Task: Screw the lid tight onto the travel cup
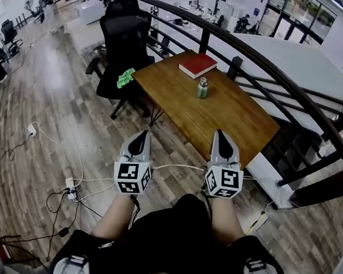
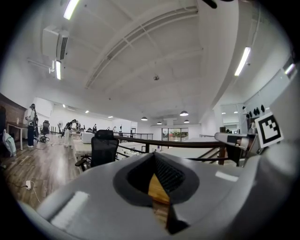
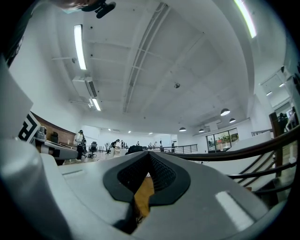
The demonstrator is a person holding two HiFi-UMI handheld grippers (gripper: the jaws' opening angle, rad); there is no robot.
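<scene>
A green travel cup (image 1: 202,88) with a silver lid stands upright near the middle of the wooden table (image 1: 236,120), a little in front of a red book (image 1: 198,65). My left gripper (image 1: 138,139) is shut and empty, held off the table's near left edge. My right gripper (image 1: 221,138) is also shut and empty, over the table's near edge. Both are well short of the cup. In the left gripper view the shut jaws fill the lower half and only a sliver of table (image 2: 158,188) shows through the gap. The right gripper view gives the same narrow glimpse of table (image 3: 143,194).
A black office chair (image 1: 124,45) with a green cloth (image 1: 125,78) on its seat stands at the table's left. A dark curved railing (image 1: 274,68) runs behind and to the right of the table. Cables and a power strip (image 1: 72,189) lie on the wood floor at left.
</scene>
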